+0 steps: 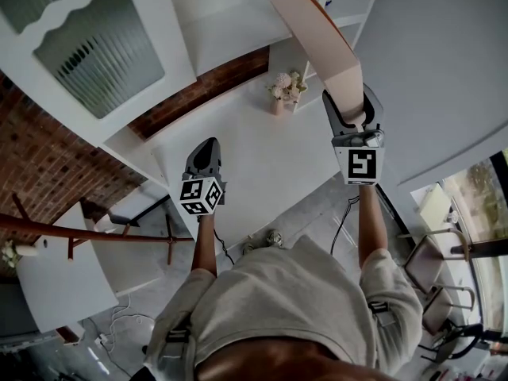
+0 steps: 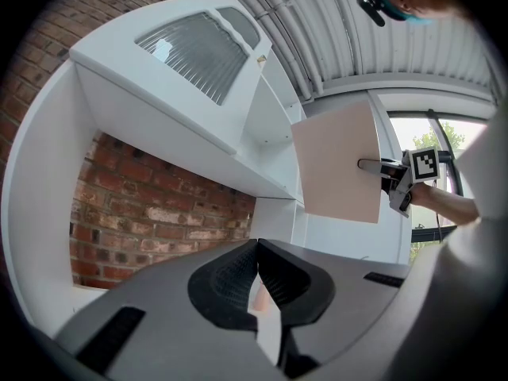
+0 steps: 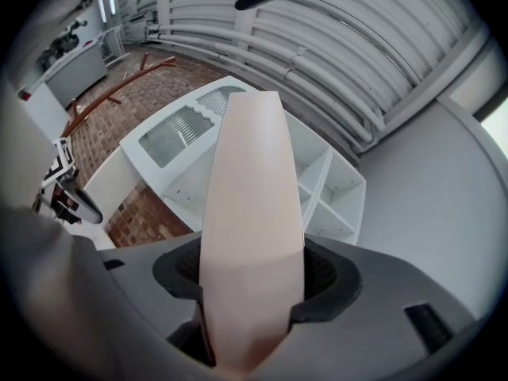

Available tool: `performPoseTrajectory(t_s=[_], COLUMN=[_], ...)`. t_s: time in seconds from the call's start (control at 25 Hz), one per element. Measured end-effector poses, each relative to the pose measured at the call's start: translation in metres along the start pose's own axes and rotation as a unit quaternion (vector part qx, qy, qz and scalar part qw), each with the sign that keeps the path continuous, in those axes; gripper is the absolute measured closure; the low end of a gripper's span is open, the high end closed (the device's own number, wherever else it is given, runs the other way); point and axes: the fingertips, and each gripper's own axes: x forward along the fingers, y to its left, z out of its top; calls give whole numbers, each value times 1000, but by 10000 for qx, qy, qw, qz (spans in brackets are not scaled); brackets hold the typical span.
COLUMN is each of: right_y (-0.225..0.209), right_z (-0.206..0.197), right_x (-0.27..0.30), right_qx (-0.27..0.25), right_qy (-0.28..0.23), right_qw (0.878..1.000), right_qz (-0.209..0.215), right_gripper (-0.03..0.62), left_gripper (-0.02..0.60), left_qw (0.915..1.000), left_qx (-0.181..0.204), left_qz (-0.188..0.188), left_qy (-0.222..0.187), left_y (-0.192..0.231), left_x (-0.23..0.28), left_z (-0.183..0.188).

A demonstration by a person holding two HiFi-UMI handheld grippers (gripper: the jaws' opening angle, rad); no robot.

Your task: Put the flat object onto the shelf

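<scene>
Your right gripper (image 3: 252,284) is clamped on one end of the flat board (image 3: 252,181), held in the air short of the shelf (image 3: 337,193). It looks stiff, light and smooth, so it may pivot; grip deeper. Left gripper (image 2: 255,280) is closed and empty.

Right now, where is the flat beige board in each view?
Head view: flat beige board at upper right, rising from the right tongs.
Left gripper view: board right of centre.
Right gripper view: board at centre, between the tongs.
Shared landmark: the ribbed glass door.
</scene>
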Motion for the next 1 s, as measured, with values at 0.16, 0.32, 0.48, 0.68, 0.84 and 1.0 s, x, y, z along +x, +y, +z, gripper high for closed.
performPoseTrajectory(t_s=[0.16,0.32,0.48,0.68,0.84,1.0], right_y=[6,17,28,40,50,57], right_z=[12,19,22,16,8,-1], right_x=[7,11,17,25,32,40], right_qx=[-1074,-1906,-2575,-3497,-3941,-4063], right_qy=[42,-214,-330,-327,-309,-298], right_qw=[9940,9807,9642,9338,9151,9090], right_qz=[213,371,542,678,799,879], right_gripper=[307,307,307,307,307,307], left_gripper=[565,565,566,565,565,565], left_qw=[10000,10000,10000,10000,10000,10000], left_qx=[-1,-7,-7,-4,-12,-23], left_qz=[-24,-46,-57,-30,3,53], left_qy=[-9,12,22,21,40,36], left_y=[-1,-3,-4,-1,1,4], left_x=[2,4,6,9,11,13], left_z=[0,-1,-3,-2,-4,-5])
